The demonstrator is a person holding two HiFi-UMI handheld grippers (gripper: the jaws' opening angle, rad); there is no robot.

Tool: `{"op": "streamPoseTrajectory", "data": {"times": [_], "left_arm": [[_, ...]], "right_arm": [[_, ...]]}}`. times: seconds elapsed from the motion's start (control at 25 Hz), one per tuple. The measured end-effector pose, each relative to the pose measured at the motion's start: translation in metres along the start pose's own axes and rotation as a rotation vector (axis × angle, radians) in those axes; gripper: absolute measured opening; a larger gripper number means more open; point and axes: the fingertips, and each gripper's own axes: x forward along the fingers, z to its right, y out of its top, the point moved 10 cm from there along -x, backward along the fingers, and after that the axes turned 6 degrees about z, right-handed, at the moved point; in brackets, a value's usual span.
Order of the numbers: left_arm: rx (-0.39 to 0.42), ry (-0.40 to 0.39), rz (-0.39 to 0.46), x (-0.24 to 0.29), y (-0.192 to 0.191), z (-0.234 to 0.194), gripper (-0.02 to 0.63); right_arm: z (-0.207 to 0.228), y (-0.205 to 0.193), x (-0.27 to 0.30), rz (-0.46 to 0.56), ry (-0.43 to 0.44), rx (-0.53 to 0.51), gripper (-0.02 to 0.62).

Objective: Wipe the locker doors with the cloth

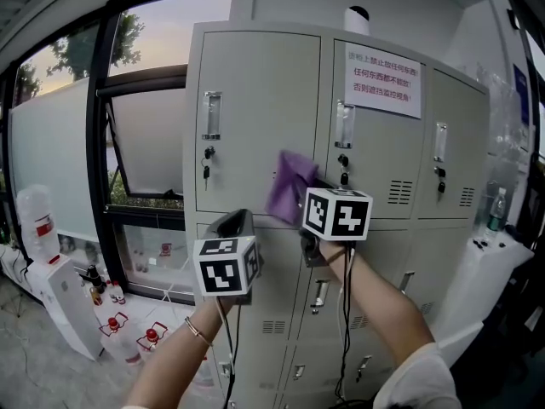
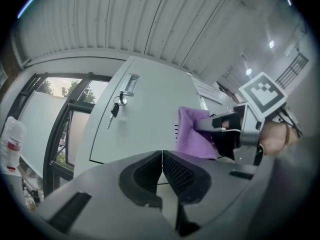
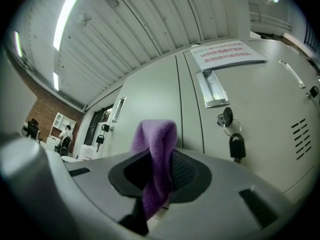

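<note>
A bank of grey locker doors (image 1: 264, 100) fills the head view, each with a handle and a key in its lock. My right gripper (image 1: 313, 186) is shut on a purple cloth (image 1: 289, 186), which it holds against the lower right part of the top-left door, near the seam to the middle door. In the right gripper view the purple cloth (image 3: 156, 159) hangs pinched between the jaws. My left gripper (image 1: 235, 225) is lower and to the left, before the second row of doors, shut with nothing in it; its jaws meet in the left gripper view (image 2: 162, 169), where the purple cloth (image 2: 192, 134) shows too.
A white notice (image 1: 383, 79) is stuck on the top middle door. A window (image 1: 136, 152) stands to the left of the lockers, with a water dispenser (image 1: 47, 271) and red-labelled bottles (image 1: 128, 331) on the floor below. White equipment (image 1: 485, 262) stands at the right.
</note>
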Motion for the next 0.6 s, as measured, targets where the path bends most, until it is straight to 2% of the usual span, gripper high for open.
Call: {"op": "streamPoseTrajectory", "data": {"times": [0.24, 0.6], "left_arm": [[-0.026, -0.039, -0.001, 0.011, 0.0, 0.023, 0.008], [-0.031, -0.04, 0.006, 0.025, 0.004, 0.041, 0.008]], "right_arm": [[0.023, -0.001, -0.015, -0.01, -0.039, -0.005, 0.069], [0.059, -0.002, -0.037, -0.027, -0.089, -0.034, 0.069]]}}
